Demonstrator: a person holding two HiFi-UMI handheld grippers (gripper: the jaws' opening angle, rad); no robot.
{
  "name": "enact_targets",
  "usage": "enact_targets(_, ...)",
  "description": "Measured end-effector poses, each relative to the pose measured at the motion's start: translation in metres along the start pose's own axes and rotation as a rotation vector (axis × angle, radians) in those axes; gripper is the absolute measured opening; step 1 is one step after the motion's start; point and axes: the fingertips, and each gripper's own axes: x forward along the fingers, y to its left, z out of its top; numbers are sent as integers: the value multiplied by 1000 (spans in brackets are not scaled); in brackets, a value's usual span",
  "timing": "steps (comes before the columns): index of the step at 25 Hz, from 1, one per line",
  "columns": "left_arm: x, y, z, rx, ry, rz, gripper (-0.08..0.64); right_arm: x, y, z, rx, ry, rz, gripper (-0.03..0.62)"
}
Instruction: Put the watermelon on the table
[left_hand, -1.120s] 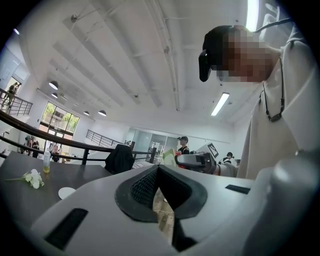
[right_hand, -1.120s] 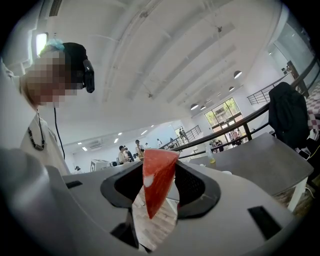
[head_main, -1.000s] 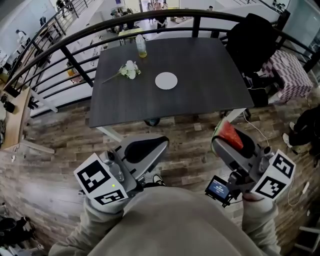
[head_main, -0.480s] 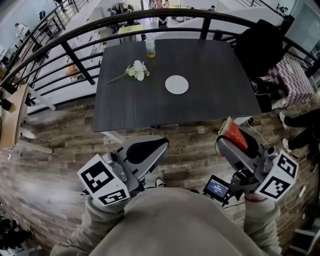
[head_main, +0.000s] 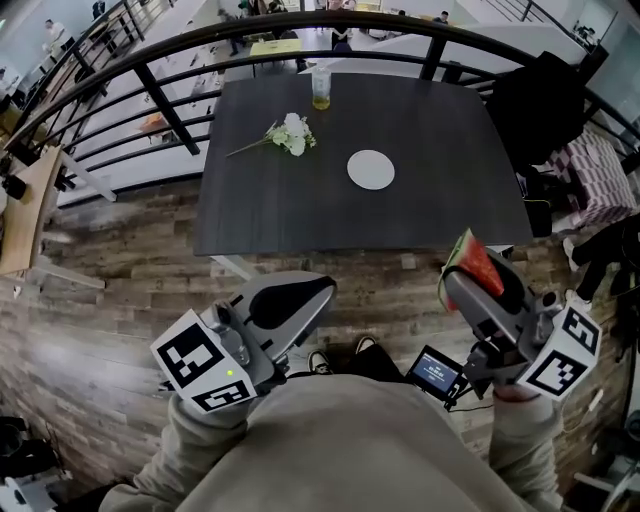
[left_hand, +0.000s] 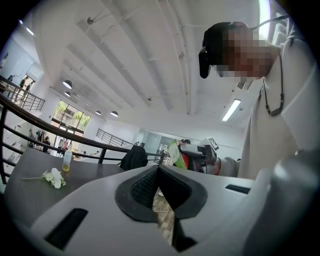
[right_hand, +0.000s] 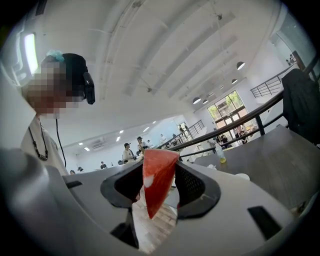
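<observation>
A red watermelon slice (head_main: 473, 264) with a green rind stands upright between the jaws of my right gripper (head_main: 462, 278), which is shut on it. In the right gripper view the watermelon slice (right_hand: 157, 180) fills the gap between the black pads. The dark table (head_main: 300, 210) lies ahead; both grippers hang over the wood floor, short of its near edge. My left gripper (head_main: 312, 290) is shut and holds nothing; its pads meet at the tip in the left gripper view (left_hand: 159, 172). That view also catches the watermelon slice (left_hand: 176, 154) off to the right.
On the table are a white plate (head_main: 371, 169), a white flower sprig (head_main: 290, 135) and a bottle of yellow drink (head_main: 320, 88). A black railing (head_main: 150, 80) curves behind it. A dark chair (head_main: 545, 105) and checkered cloth (head_main: 590, 170) stand at the right.
The table has drawn nearer and shifted right in the head view as both grippers moved toward it. The right gripper's hold on the slice is unchanged; the left stays shut.
</observation>
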Motion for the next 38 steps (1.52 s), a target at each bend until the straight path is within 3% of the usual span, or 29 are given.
enact_targets(12, 32, 14, 15, 13, -10, 94, 3, 19, -38, 29, 4, 28, 99, 202)
enact_targets(21, 66, 15, 19, 16, 7, 119, 3, 11, -71, 47, 16, 32, 127, 202)
enact_targets(38, 159, 23, 14, 16, 58, 82, 3, -24, -151, 64, 56, -3, 102, 202)
